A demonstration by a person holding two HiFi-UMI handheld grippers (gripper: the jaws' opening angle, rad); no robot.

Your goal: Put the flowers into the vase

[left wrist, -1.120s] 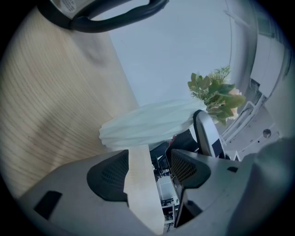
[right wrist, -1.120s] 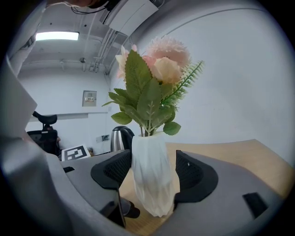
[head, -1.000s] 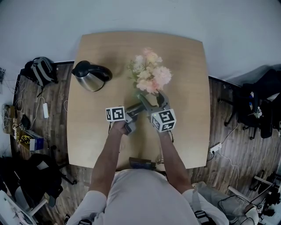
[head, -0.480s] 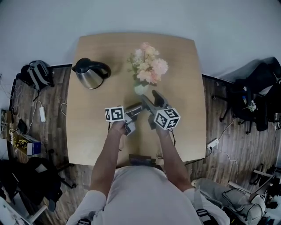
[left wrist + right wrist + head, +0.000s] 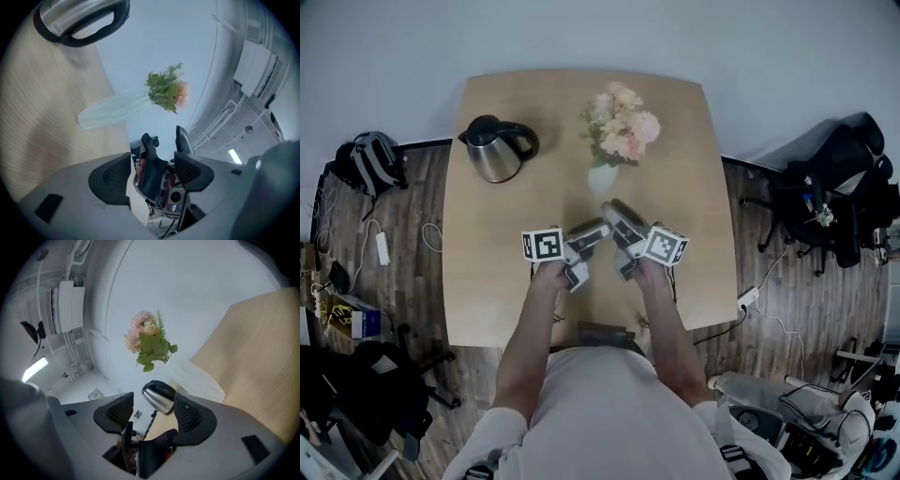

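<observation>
Pink flowers [image 5: 621,127] stand upright in a white vase [image 5: 602,178] at the back middle of the wooden table [image 5: 487,291]. Both grippers hover in front of the vase, clear of it, with their jaws turned towards each other. My left gripper [image 5: 589,251] is open and holds nothing; in the left gripper view [image 5: 152,165] the vase [image 5: 110,110] and flowers [image 5: 166,91] show beyond its jaws, and the other gripper sits close in front. My right gripper [image 5: 617,240] is open and empty too [image 5: 152,412], facing the flowers [image 5: 149,341] and vase [image 5: 199,379].
A steel kettle [image 5: 495,150] with a black handle stands on the table's back left; it also shows in the left gripper view as the kettle [image 5: 77,18]. Chairs, bags and cables lie on the wooden floor around the table.
Both grippers have drawn back from the vase towards the person. The right gripper, earlier at the base of the flowers, has rolled and pulled away. The flowers stay in the vase.
</observation>
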